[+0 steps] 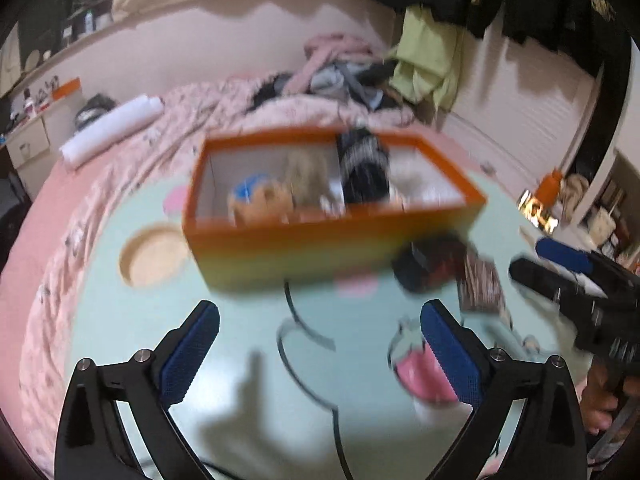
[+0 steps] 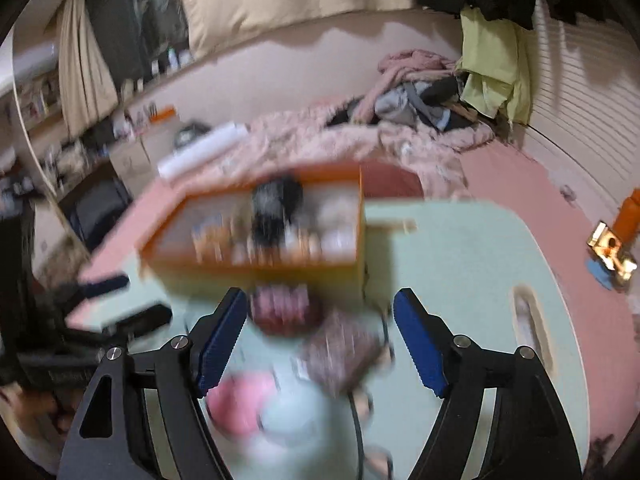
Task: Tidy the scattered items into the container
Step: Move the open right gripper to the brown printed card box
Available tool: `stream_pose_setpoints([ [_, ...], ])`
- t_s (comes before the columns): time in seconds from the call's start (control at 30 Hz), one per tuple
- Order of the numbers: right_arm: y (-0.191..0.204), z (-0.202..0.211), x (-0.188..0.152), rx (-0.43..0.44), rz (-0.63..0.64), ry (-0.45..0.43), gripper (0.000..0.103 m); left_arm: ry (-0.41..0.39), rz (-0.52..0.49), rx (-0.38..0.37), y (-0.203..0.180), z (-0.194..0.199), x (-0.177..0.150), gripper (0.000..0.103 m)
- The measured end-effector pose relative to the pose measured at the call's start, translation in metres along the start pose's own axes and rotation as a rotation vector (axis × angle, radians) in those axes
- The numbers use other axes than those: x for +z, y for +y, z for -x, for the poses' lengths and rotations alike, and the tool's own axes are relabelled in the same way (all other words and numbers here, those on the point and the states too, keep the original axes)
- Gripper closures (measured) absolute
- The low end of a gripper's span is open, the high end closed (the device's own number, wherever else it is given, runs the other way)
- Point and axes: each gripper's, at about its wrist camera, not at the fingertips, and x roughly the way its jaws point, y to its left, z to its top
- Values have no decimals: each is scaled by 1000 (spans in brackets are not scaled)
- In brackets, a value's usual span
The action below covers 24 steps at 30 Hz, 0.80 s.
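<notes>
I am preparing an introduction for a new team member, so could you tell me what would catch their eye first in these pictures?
The orange box stands out first, in the middle of the mint-green table and already part-filled with blurred items. Just in front of it lie a dark item and a patterned packet, not yet inside. The left gripper and right gripper both stand open and empty.

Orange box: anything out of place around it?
Yes. Two items lie outside the orange box on the mint tabletop: a dark pouch against its front corner and a patterned card packet beside that. Both frames are blurred, so finer detail is unclear.
</notes>
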Motion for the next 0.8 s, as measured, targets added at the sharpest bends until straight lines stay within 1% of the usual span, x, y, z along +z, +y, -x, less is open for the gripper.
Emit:
stream_pose_setpoints([
  [0.07, 4, -2, -22, -17, 25, 43, 27, 7, 0, 24, -3, -2, -13, 2],
  [0.13, 1, -6, -38, -22, 20, 73, 27, 11, -7, 54, -7, -5, -22, 2],
  [0.23, -6, -13, -52, -23, -6, 107, 27, 39, -22, 80, -11, -13, -33, 2],
  [0.27, -8, -16, -54, -28, -12, 118, 26, 60, -28, 91, -12, -19, -37, 0],
  [0.3, -7, -16, -56, -42, 1, 98, 21, 30, -52, 123, -17, -18, -42, 0],
  [0.33, -5, -17, -58, -63, 15, 97, 16, 18, -61, 121, -20, -16, -46, 0],
  [0.37, -4, -18, -59, -76, 29, 92, 15, 15, -66, 106, -21, -16, -47, 0],
  [0.43, 5, -22, -65, -110, 96, 88, 0, 10, -70, 78, -20, -15, -49, 0],
  [0.47, 5, -22, -69, -87, 101, 80, 0, 4, -70, 76, -19, -14, -51, 0],
  [0.57, 6, -23, -69, -79, 116, 75, 0, -8, -66, 81, -19, -12, -53, 0],
  [0.8, 5, -25, -70, -69, 126, 56, 0, -8, -69, 74, -21, -12, -52, 0],
])
